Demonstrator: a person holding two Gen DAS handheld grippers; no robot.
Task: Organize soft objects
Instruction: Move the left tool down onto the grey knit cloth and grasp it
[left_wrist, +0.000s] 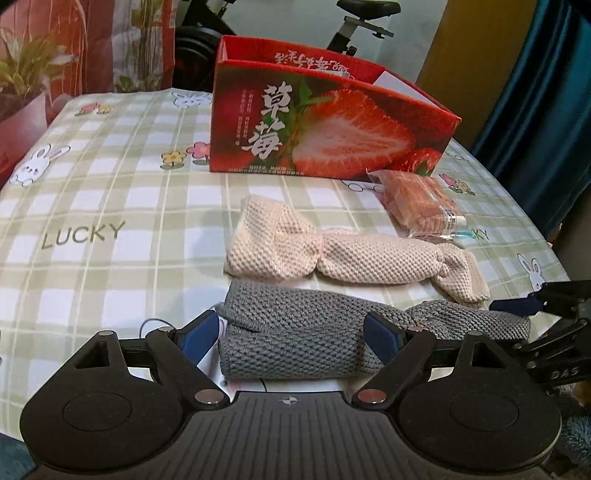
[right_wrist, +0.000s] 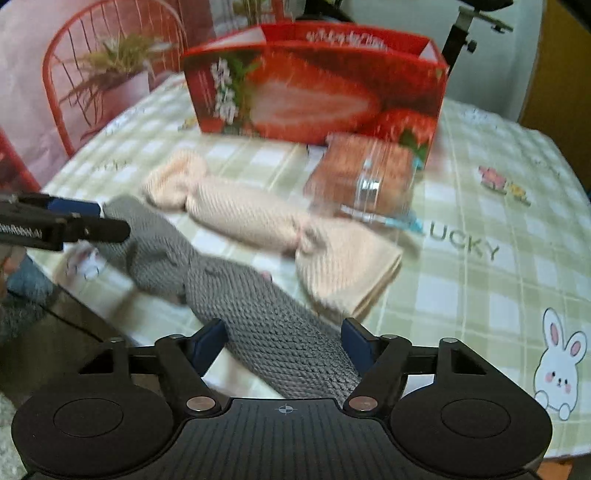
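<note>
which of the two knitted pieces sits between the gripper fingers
The grey knitted piece, nearest the table edge, lies between both hand-held grippers' fingers; the cream knitted piece lies farther back, toward the strawberry box.

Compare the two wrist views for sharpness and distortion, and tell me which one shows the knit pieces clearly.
Left wrist view: sharp; stitches on the grey knit piece and cream knit piece read clearly, though the fisheye curves the tablecloth edges. Right wrist view: motion-blurred; the strawberry box print and the wrapped snack pack smear.
</note>
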